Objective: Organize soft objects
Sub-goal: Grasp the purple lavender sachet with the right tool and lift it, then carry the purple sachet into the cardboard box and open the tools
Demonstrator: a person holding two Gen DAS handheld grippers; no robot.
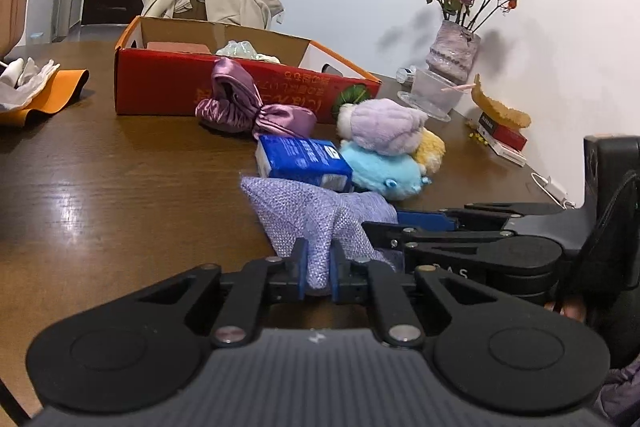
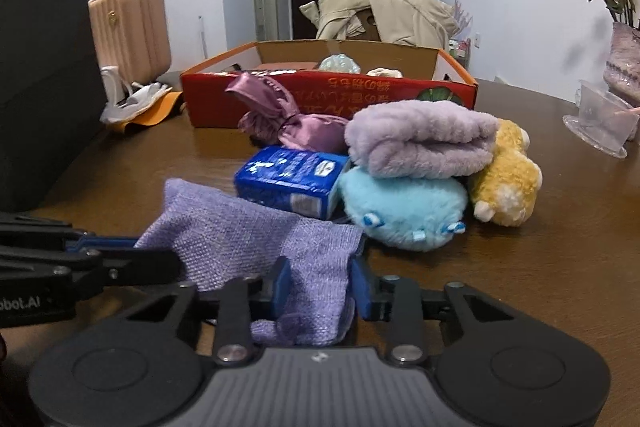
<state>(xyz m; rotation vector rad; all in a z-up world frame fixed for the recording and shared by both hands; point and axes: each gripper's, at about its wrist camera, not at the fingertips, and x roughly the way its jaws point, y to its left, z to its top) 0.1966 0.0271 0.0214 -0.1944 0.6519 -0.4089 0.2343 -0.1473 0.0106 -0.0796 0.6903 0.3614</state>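
A lilac woven cloth [image 1: 316, 215] [image 2: 256, 239] lies on the brown table [image 1: 120, 187] and both grippers pinch its near edge. My left gripper [image 1: 319, 267] is shut on one fold of it. My right gripper [image 2: 320, 283] is shut on a wider bunch beside that. Behind the cloth sit a blue carton [image 1: 304, 163] [image 2: 292, 179], a light blue plush [image 1: 380, 171] [image 2: 400, 211], a fluffy purple plush [image 1: 384, 125] [image 2: 420, 143] on top of it, and a yellow plush [image 1: 432, 147] [image 2: 508, 183]. A mauve satin pouch [image 1: 244, 99] [image 2: 280, 115] leans by the red box.
An open red cardboard box [image 1: 168, 83] [image 2: 320, 91] with soft items inside stands at the back. A vase of dried roses [image 1: 452, 51], a glass bowl [image 1: 432, 91] and small boxes [image 1: 504, 137] line the wall on the right. A white glove on orange cloth [image 1: 36, 87] lies far left.
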